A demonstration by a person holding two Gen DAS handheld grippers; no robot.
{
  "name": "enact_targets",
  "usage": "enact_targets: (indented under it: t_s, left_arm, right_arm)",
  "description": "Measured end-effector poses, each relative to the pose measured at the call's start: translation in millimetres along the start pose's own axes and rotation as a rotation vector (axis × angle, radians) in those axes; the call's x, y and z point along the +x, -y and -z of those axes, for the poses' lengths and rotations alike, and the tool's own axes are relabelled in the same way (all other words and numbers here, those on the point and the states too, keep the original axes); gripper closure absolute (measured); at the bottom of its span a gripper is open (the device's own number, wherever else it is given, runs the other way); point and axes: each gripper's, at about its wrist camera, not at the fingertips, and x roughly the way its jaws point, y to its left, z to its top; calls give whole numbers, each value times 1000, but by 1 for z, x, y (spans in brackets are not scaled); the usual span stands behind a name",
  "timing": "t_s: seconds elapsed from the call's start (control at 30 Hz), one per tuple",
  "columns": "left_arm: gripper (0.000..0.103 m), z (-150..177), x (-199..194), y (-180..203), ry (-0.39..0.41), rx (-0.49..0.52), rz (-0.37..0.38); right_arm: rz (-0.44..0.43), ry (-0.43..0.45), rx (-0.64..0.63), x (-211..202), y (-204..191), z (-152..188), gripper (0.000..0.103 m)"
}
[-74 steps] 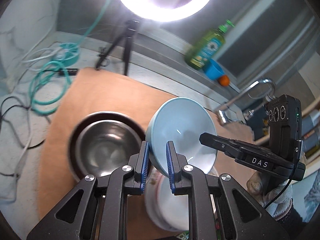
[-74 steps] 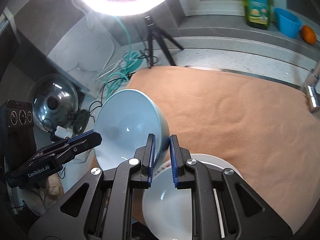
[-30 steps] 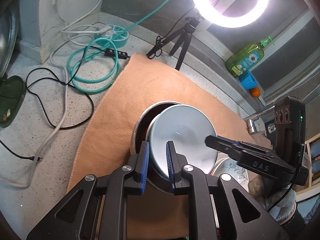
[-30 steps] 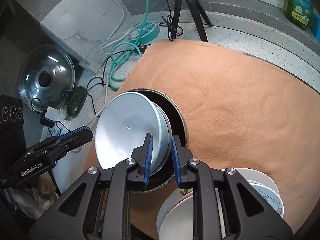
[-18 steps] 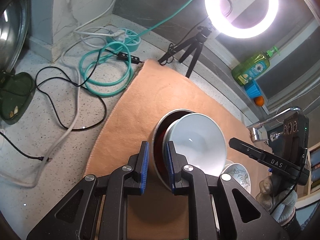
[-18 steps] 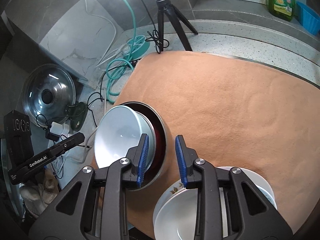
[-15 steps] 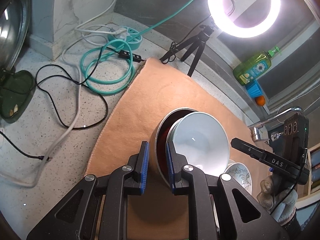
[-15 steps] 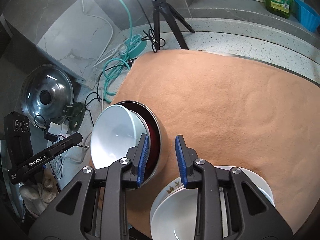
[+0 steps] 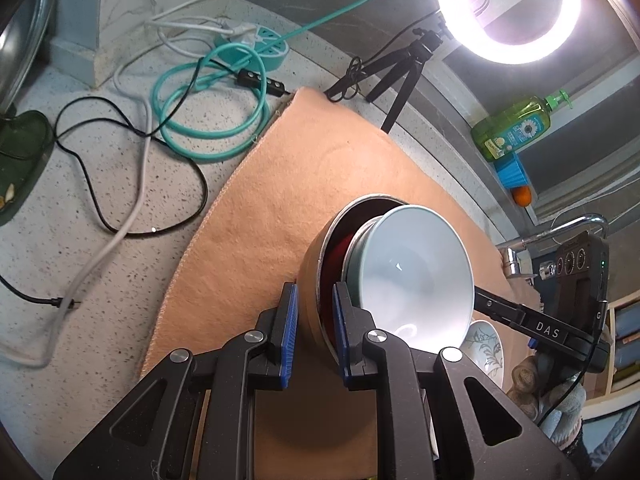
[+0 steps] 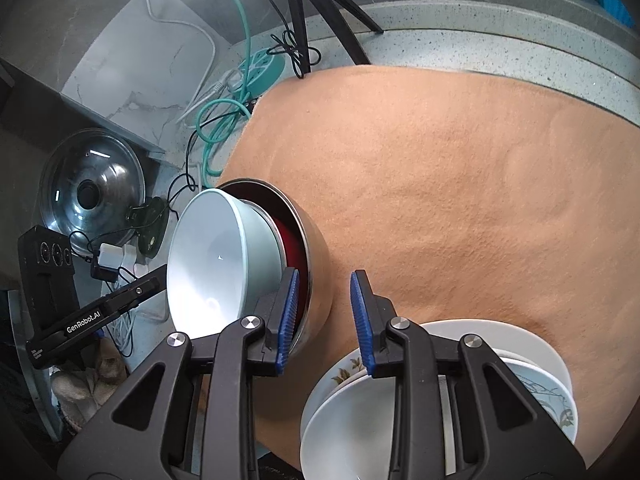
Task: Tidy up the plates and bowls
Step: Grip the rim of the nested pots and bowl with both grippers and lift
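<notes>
Looks like a home kitchen counter: speckled stone top (image 9: 100, 208), a tap (image 9: 560, 236) at the edge, a dish soap bottle (image 9: 514, 130) on the ledge, and a pot lid (image 10: 90, 188) leaning nearby.

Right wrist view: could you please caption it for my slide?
Right gripper, open, straddles wall of steel bowl holding tilted blue bowl.

Each claw (image 9: 312, 322) was a black frame with triangular cut-outs, round silver screws at the joints, and two fingers (image 9: 289, 332) faced with ribbed blue pads. The right claw (image 10: 325, 318) matched it. Seen from the left wrist, the right unit's arm read "DAS" in white, with a black box bearing three round dials, a green light and a black cable. A knitted glove (image 9: 560, 404) covered the hand.
</notes>
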Motion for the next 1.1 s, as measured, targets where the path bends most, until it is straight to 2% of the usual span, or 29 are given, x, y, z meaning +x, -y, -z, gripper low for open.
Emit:
enact_targets:
  t_s: [0.07,0.13,0.23,0.43,0.67,1.1]
  left_arm:
    - [88,0,2,-1,-2,-5,4]
    - [88,-1,4,-4,-9,-17,11]
    - [88,-2,7,-5,-16,-26,18]
    - [90,-2,12,-6,-25,-30,29]
    - [93,-3,11,-4,-27,-19,39]
    - [93,-3,7,6,-14,16,14]
  right_arm:
    - [-8,-7,10,3,2,0,76]
    - [-18,-15,15,6,3,1,82]
    - [-31,-20,20,7,4,1,86]
    - [-53,-28,31,11,5,1,91]
    - [-52,-26,32,11,4,1,91]
    - [-38,-22,25,10,1,1,91]
